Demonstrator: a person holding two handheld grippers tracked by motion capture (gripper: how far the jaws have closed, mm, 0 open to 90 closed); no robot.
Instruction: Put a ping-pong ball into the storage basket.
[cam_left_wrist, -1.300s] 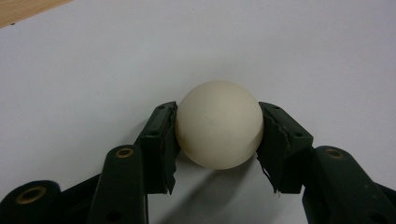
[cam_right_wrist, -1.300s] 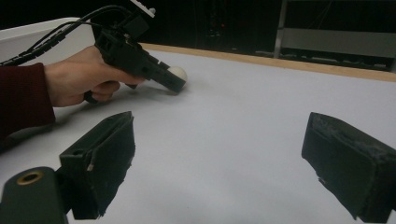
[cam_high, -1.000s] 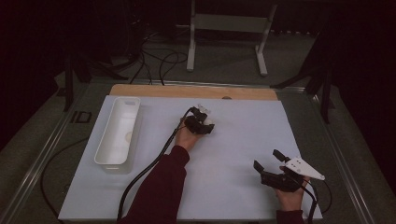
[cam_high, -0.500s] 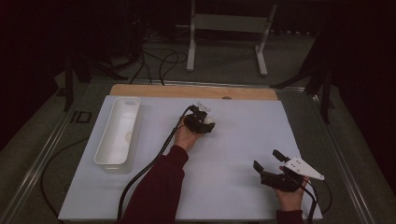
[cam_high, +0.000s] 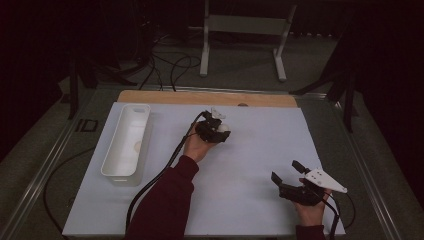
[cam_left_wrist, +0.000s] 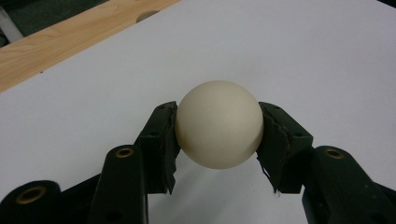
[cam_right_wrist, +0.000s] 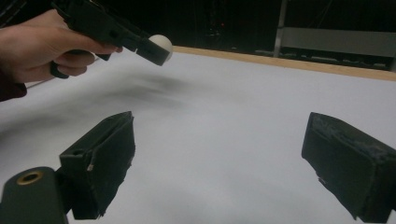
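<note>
Ball (cam_left_wrist: 218, 123): clamped between left gripper (cam_high: 223, 131) jaws above worktop (cam_high: 260, 145); tray (cam_high: 127, 140) lies to its left. Right gripper (cam_high: 287, 172): jaws open, empty.

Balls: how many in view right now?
1. The cream ball is clamped between the fingers of the left gripper, lifted off the white sheet near mid-table. The white bin at left looks empty, though its interior is not fully visible.
</note>
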